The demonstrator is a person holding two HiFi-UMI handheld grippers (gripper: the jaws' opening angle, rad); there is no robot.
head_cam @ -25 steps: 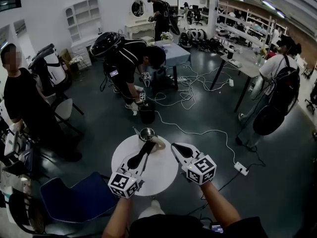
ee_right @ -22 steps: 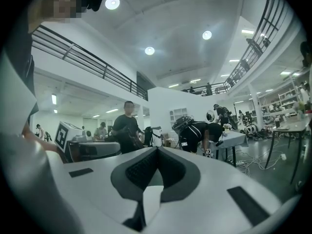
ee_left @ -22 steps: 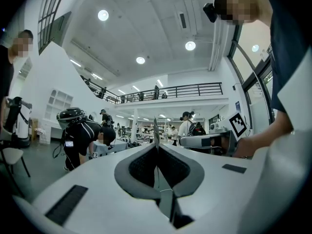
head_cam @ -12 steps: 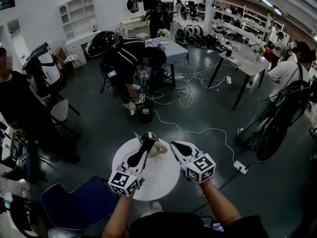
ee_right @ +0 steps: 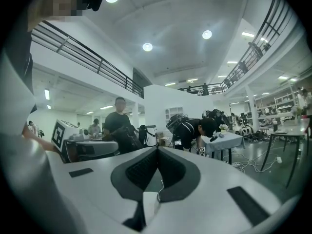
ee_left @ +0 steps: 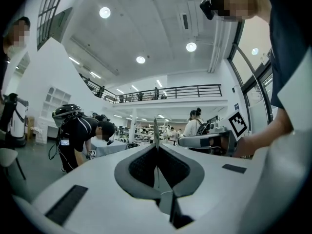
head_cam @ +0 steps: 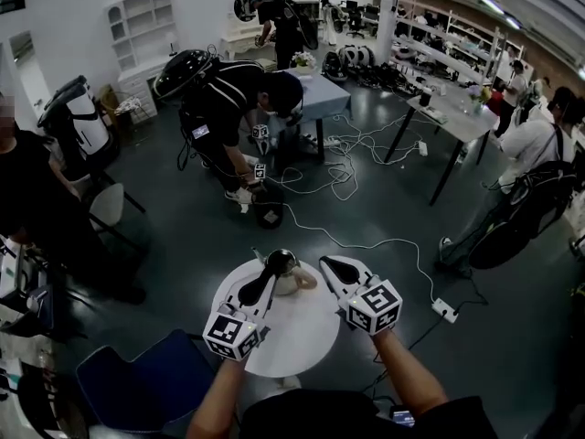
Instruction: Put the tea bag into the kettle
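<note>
The kettle [head_cam: 281, 262] is now seen slightly lower in view. Just beside it the tea bag [ee_left: 156, 128], a thin pale sliver, is pinched edge-on by the left gripper [head_cam: 271, 278]; the right gripper [head_cam: 327, 262] is clenched empty on the kettle's other side; square black-and-white markers are borne by both

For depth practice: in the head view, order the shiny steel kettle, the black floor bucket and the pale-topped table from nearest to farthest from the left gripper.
1. Shiny steel kettle: on the round white table, just ahead of the left gripper.
2. Black bucket: on the floor beyond.
3. Pale-topped table: far back.
</note>
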